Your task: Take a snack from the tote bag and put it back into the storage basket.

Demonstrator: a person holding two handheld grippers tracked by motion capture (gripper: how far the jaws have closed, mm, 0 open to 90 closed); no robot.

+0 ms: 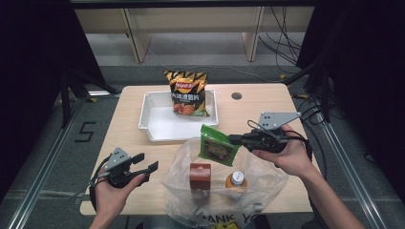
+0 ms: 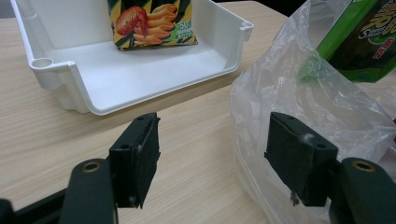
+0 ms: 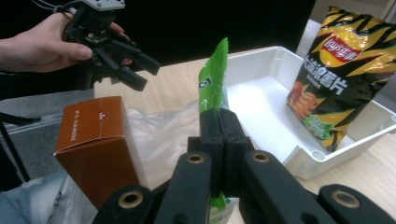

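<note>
High view: right gripper (image 1: 232, 139) fingers clamp green packet (image 1: 217, 145) over bag rim; left gripper (image 1: 146, 162) fingers apart, empty

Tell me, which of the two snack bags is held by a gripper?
The green snack bag, pinched by the right gripper above the plastic bag; the chips bag stands in the white tray.

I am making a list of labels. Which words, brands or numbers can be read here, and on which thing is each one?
"Lay's": red logo on the chip bag, above Chinese characters.
"50": small mark low on the same bag.
"5": on the floor.
"ANK Y": on the plastic bag, cut off.
Print on the green packet and brown box: too blurred.
</note>
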